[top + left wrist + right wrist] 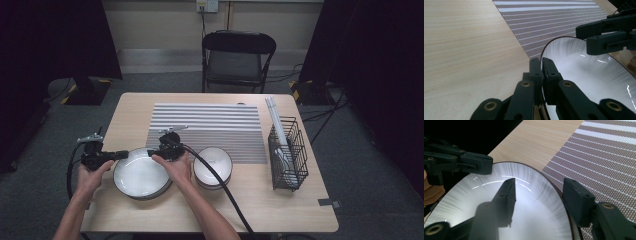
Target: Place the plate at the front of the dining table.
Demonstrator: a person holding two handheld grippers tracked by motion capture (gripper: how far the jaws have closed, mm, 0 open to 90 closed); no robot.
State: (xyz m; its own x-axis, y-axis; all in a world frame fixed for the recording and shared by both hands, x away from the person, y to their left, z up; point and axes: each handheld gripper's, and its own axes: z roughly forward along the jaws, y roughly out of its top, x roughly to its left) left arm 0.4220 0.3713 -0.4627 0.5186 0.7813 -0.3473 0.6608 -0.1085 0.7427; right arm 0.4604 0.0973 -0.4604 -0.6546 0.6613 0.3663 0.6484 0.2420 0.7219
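The wooden table [150, 212] bears a striped mat [210, 127], plate [140, 175], bowl [212, 165] (white) and wire rack [287, 155].

Staged recording studio or lab: black curtains [50, 40] flank a light wooden table [135, 107]; grey carpet floor [360, 160], black folding chair [237, 57] and wall socket [207, 5] beyond the jaws.

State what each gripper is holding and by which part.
The left gripper is clamped on the plate at its rim. The right gripper holds nothing; its open jaws straddle the opposite rim.
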